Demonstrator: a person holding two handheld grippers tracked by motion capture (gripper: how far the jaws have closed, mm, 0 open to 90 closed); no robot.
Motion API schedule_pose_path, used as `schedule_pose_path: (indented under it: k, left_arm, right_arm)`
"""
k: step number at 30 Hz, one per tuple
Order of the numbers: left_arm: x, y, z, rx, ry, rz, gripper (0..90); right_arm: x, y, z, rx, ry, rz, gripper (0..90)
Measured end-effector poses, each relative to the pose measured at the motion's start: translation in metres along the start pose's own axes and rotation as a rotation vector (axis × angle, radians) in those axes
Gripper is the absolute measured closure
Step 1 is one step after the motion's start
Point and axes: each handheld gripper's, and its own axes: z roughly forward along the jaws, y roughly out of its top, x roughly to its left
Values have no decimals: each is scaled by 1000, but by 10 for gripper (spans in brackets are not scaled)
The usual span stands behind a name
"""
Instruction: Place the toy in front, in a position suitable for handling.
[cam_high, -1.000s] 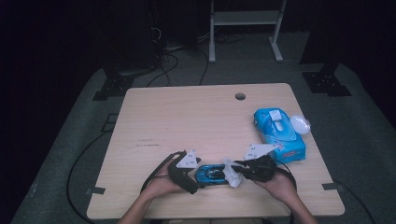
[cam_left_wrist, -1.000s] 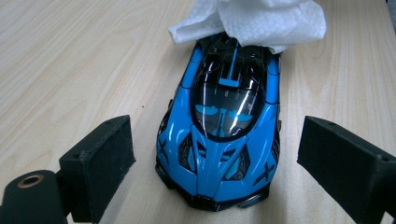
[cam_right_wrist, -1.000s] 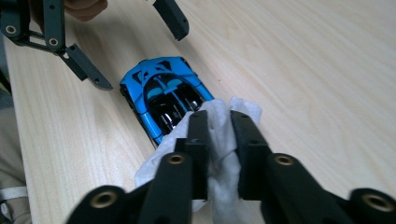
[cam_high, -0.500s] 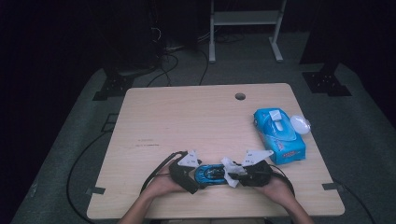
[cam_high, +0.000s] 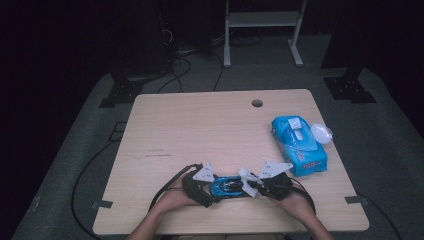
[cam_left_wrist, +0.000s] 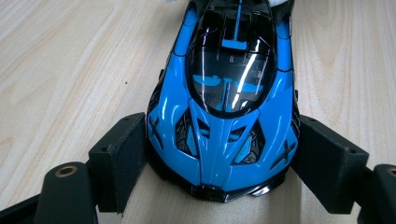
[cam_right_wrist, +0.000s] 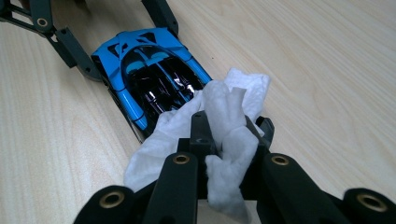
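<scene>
1. Leftmost, the left gripper (cam_high: 200, 186) lies low at the near edge of the table (cam_high: 200, 125). Its jaws stand partly apart and clamp the nose of the blue toy car (cam_left_wrist: 223, 116), one pad pressed against each flank.
2. Centrally, the car rests on the tabletop between both grippers. The body looks like rigid, glossy plastic: probably light, and likely to slip. Hold it across the flat flanks at the nose or behind the wheels, not on the curved canopy.
3. Next, the right gripper (cam_right_wrist: 224, 135) has its jaws nearly together on a crumpled white wipe (cam_right_wrist: 219, 135). The wipe is soft and drapes against the car's tail.
4. Far right, a blue wipe pack (cam_high: 299, 145) lies well apart.
</scene>
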Motion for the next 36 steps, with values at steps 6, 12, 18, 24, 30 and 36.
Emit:
schedule_pose_path:
  k: [6,12,18,24,30,36]
  left_arm:
    - [0,0,1,-6,-1,3,224]
    - [-1,1,1,0,-5,7,219]
    - [-1,1,1,-2,-6,3,218]
    - [-2,1,1,-2,-4,3,219]
    - [-2,1,2,0,-7,6,223]
    - [-2,1,1,-1,-9,10,224]
  right_arm:
    - [0,0,-1,4,-1,-7,809]
    - [1,-2,-5,8,-11,-13,821]
    - [8,-4,-12,-25,-42,-60,835]
    - [5,-9,-18,-41,-15,-35,838]
    - [16,-2,-3,-29,43,-61,840]
    - [20,6,2,-17,58,-76,840]
